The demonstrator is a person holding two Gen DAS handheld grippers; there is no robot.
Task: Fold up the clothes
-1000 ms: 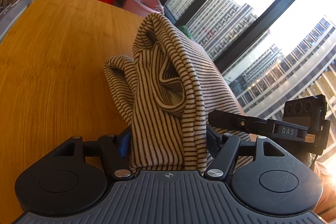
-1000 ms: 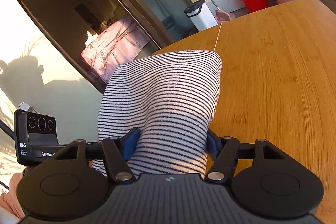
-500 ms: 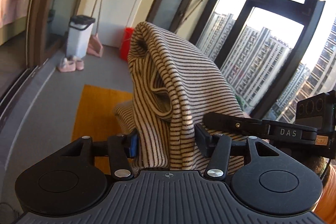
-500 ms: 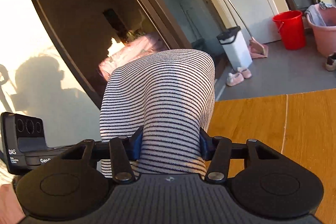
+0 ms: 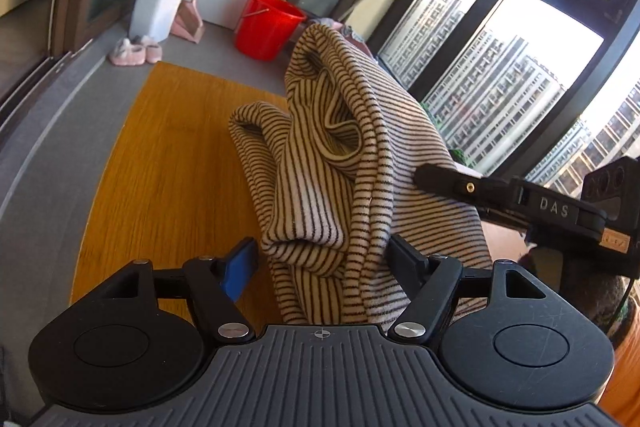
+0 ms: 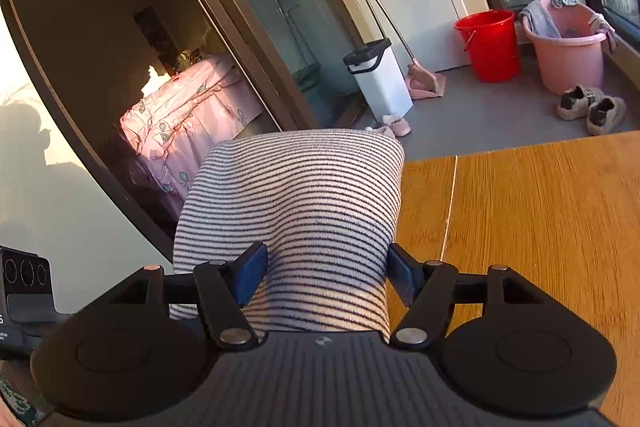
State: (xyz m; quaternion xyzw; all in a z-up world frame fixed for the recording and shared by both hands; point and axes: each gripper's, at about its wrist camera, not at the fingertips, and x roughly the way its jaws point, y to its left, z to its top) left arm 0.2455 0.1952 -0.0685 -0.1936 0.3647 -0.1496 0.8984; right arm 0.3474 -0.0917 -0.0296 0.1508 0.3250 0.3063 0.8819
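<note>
Through my left wrist camera, the striped garment fills the middle of the frame: a soft knit in cream with thin dark stripes, bunched into thick rolls and loose folds, with one rounded tube of cloth spilling toward the left and a taller hump rising to the upper middle. Its long axis runs from the bottom centre of the frame, between my tongs, up and away toward the red bucket. The cloth lies over the far part of the wooden table, which shows as an orange-brown slab at centre left. My left gripper is opening: the blue pad on the left stands clear of the cloth with a gap showing, while the right-hand finger touches the folds, so the garment sits between the jaws without being pinched. The black arm of my other tool crosses the right of the frame and reaches into the cloth. Through my right wrist camera, the same garment looks whiter, its stripes running side to side across a smooth rounded hump that rises from the bottom centre to mid-frame. My right gripper is also opening, both blue pads close against the sides of the cloth; I cannot tell whether they are pressing on it. The table spreads across the right of this frame.
</note>
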